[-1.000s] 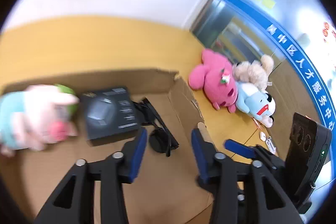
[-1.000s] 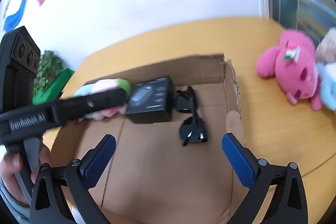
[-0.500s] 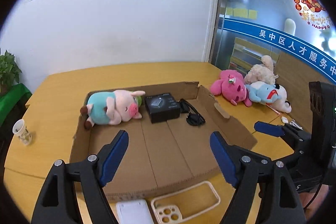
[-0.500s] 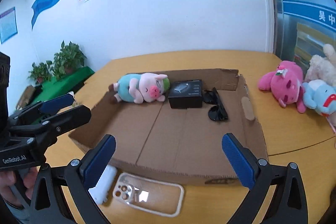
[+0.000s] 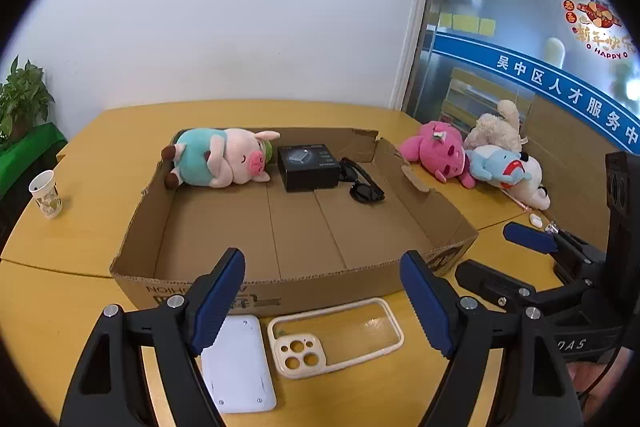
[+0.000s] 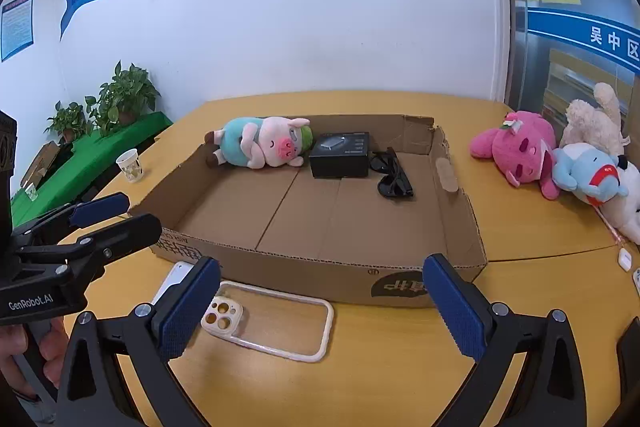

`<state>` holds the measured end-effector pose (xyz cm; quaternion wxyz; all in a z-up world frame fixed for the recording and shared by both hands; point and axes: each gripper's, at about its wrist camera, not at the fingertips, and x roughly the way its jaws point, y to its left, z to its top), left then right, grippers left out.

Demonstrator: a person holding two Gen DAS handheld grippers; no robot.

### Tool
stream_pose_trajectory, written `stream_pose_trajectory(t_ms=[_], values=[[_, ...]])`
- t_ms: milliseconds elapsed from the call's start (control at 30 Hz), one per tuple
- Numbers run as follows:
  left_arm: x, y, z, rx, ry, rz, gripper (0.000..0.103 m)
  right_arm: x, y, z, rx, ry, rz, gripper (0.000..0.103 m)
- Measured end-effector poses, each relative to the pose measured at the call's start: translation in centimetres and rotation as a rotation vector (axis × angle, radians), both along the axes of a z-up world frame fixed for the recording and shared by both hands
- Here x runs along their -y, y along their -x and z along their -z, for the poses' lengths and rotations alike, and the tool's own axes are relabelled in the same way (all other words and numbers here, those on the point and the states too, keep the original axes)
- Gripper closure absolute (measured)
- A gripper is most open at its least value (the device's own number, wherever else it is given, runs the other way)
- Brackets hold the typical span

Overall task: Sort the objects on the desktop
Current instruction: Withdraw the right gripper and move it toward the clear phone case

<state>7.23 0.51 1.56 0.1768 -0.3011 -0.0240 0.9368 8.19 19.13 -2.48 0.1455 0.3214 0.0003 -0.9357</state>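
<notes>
A shallow cardboard box [image 5: 280, 291] [image 6: 320, 279] sits on the yellow table. At its far end lie a pig plush [image 5: 224, 163] [image 6: 264, 147], a black box [image 5: 308, 167] [image 6: 340, 155] and black sunglasses [image 5: 362, 183] [image 6: 392, 175]. In front of the box lie a clear phone case [image 5: 336, 337] [image 6: 272, 323] and a white flat device [image 5: 238, 367] [image 6: 176, 277]. My left gripper [image 5: 322, 303] is open and empty above the case. My right gripper [image 6: 320, 307] is open and empty, to the right of the left one.
A pink plush [image 5: 436, 151] [image 6: 516, 151], a blue plush [image 5: 496, 167] [image 6: 584, 175] and a cream plush [image 5: 500, 127] lie at the right of the box. A paper cup [image 5: 46, 193] [image 6: 130, 165] stands at the left. Small white items [image 6: 624, 259] lie near the right edge.
Both grippers have pulled back from inside the box to its near side. The phone case and white device came into view. The left gripper opened wider.
</notes>
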Motion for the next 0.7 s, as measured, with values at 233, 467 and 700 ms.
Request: stream_pose_trajectory(t_ms=[233, 467, 700], values=[[0.8, -0.2, 2.0, 0.056, 0.019, -0.029, 0.023, -0.3, 1.7, 4.3, 0.157, 0.020, -0.029, 0.000], [1.9, 0.4, 5.4, 0.161, 0.031, -0.049, 0.023, 1.4, 3.7, 11.0, 0.336, -0.043, -0.110, 0.006], [2.7, 0.8, 7.7, 0.229, 0.003, -0.044, 0.023, 3.0, 4.4, 12.9, 0.383, -0.023, -0.193, 0.019]])
